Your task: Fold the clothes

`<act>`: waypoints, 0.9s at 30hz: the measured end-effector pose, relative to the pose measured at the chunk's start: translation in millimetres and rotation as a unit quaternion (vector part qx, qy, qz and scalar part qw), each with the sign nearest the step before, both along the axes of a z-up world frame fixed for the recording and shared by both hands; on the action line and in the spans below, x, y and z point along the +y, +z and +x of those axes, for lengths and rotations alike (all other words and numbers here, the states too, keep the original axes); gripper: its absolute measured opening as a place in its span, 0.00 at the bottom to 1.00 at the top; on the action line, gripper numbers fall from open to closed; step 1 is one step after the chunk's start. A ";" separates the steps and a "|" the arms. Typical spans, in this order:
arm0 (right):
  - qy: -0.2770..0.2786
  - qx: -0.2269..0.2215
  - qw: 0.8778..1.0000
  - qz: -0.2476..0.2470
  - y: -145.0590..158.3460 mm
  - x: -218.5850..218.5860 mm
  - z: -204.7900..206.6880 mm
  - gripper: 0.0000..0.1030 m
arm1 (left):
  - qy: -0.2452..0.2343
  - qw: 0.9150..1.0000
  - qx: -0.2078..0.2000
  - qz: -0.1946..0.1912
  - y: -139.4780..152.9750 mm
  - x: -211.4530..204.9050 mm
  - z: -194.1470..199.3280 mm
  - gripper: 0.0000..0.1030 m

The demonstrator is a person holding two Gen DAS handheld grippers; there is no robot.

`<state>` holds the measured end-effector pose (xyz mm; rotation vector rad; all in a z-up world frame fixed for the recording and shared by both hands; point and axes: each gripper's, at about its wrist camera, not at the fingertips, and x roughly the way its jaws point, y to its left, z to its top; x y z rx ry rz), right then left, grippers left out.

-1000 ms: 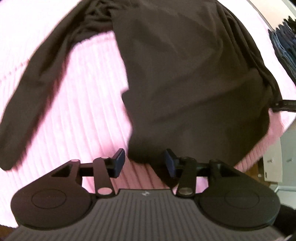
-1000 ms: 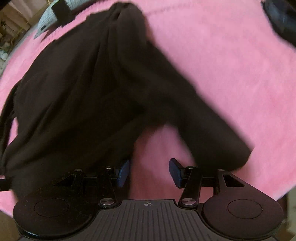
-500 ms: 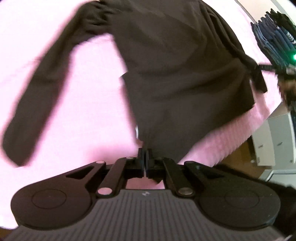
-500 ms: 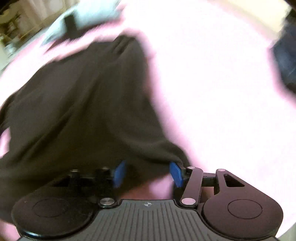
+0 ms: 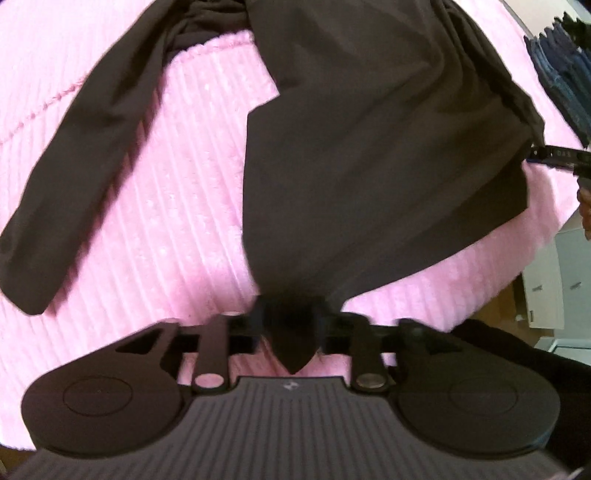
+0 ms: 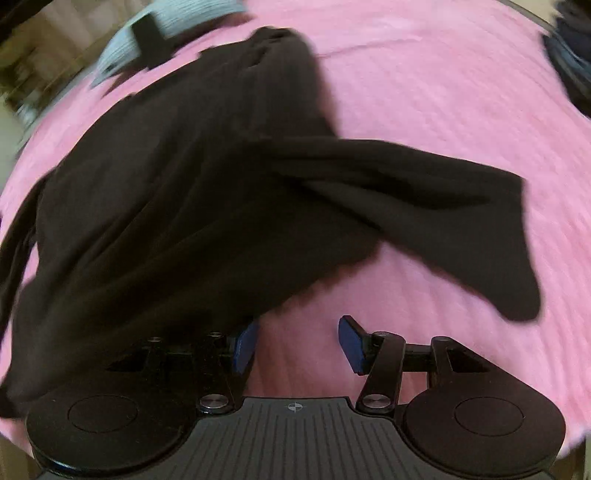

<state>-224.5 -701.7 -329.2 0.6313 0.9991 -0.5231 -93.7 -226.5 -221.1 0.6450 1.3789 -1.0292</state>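
Observation:
A dark brown long-sleeved garment [image 5: 369,147] lies spread on a pink ribbed cover [image 5: 166,221]; one sleeve [image 5: 74,177] stretches to the left. My left gripper [image 5: 288,325] stands over the near hem. Its jaws are opening, and a pointed corner of the hem [image 5: 295,350] hangs loose between them. In the right wrist view the same garment [image 6: 166,221] fills the left side, with its other sleeve [image 6: 443,206] laid out to the right. My right gripper [image 6: 297,343] is open over bare pink cover. The cloth drapes over its left finger, and nothing lies between its pads.
A stack of dark blue folded clothes [image 5: 565,74] sits at the far right of the cover. Past the cover's edge stands a white cabinet [image 5: 546,280]. A pale grey-blue item [image 6: 166,22] lies beyond the garment, and more dark clothes [image 6: 569,55] are at the upper right.
The left jaws closed on the hem corner half a second ago and have now parted around it. The right gripper has shifted along the hem, and the sleeve now lies out to the right.

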 end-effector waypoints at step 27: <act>-0.045 0.117 0.991 -0.053 61.8 2.7 -28.4 0.00 | -0.114 0.993 0.031 0.003 46.4 1.5 -15.2 0.08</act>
